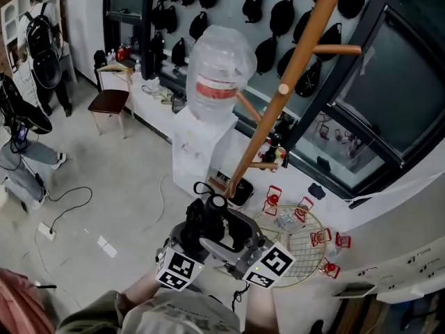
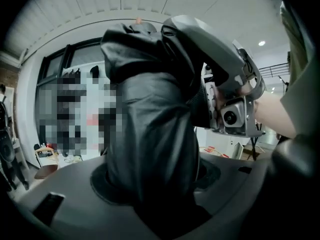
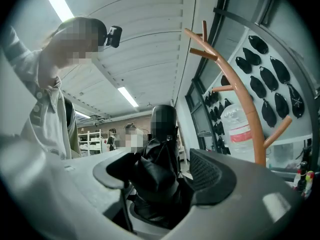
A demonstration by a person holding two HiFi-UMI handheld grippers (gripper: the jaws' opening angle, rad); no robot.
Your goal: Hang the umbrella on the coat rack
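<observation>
The black folded umbrella (image 1: 208,218) is held low in the head view, just in front of the foot of the wooden coat rack (image 1: 292,68), whose pole leans up to the right with bare pegs. My left gripper (image 1: 195,229) is shut on the umbrella; in the left gripper view its dark fabric (image 2: 150,109) fills the space between the jaws of the left gripper (image 2: 155,179). My right gripper (image 1: 240,234) sits close beside it. In the right gripper view the umbrella (image 3: 157,179) lies between the jaws of the right gripper (image 3: 165,170), and the right pad (image 3: 210,171) stands off it. The rack (image 3: 250,119) rises at the right.
A water dispenser with a big bottle (image 1: 219,75) stands right behind the rack's foot. A round wire basket (image 1: 316,256) with red clips lies to the right. Black bags (image 1: 278,12) hang on the wall behind. A chair (image 1: 109,101) and people (image 1: 38,40) are at far left.
</observation>
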